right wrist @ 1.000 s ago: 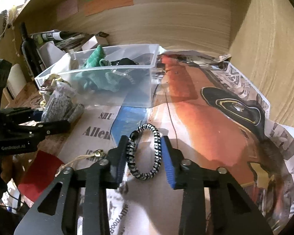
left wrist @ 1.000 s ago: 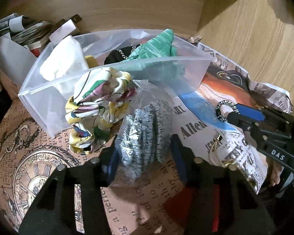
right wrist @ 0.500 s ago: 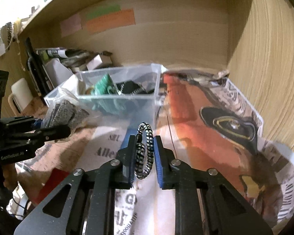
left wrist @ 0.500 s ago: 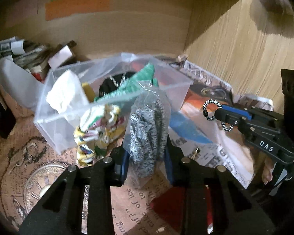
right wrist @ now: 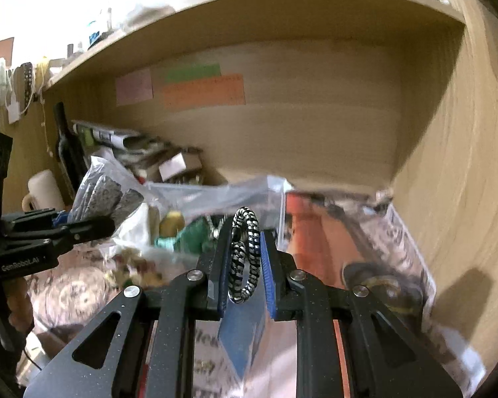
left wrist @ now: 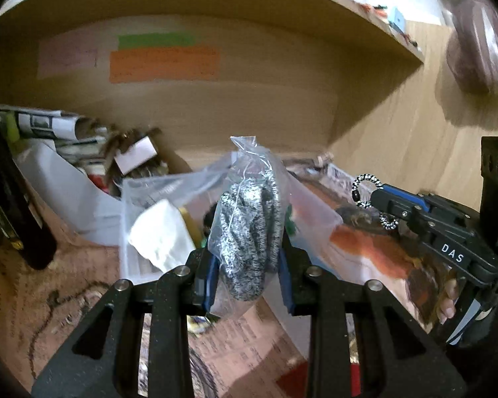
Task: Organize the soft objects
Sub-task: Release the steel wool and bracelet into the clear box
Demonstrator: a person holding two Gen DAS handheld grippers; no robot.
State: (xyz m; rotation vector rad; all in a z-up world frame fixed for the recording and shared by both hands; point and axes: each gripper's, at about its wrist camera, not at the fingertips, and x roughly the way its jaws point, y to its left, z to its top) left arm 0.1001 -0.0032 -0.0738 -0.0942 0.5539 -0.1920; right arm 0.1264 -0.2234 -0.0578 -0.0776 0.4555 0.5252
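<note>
Item 1, nearest: left tool (left wrist: pixel 247 265), blue-padded, closed around a clear plastic bag of grey-and-white speckled knit fabric (left wrist: pixel 249 232), held upright and lifted off the surface.

Item 2: right tool (right wrist: pixel 244 265), narrowed onto a black-and-white braided cord loop (right wrist: pixel 245 255), which stood on edge between the pads, also raised.

Item 3, beyond both: clear plastic storage bin (left wrist: pixel 156 189) on the newspaper-covered surface (right wrist: pixel 398 232), containing a white folded cloth (left wrist: pixel 159 232) and a green knit piece (right wrist: pixel 189 235); other contents blurred.

Item 4, farthest: rolled newspapers (left wrist: pixel 43 122) and a dark bottle (right wrist: pixel 66 146) against the wooden back wall (left wrist: pixel 249 106).

Step judged in hand: carrying 2 soft items toward the bin. The next move would call for bringing each tool over the bin's open top, then parting the pads to drop its load inside.
</note>
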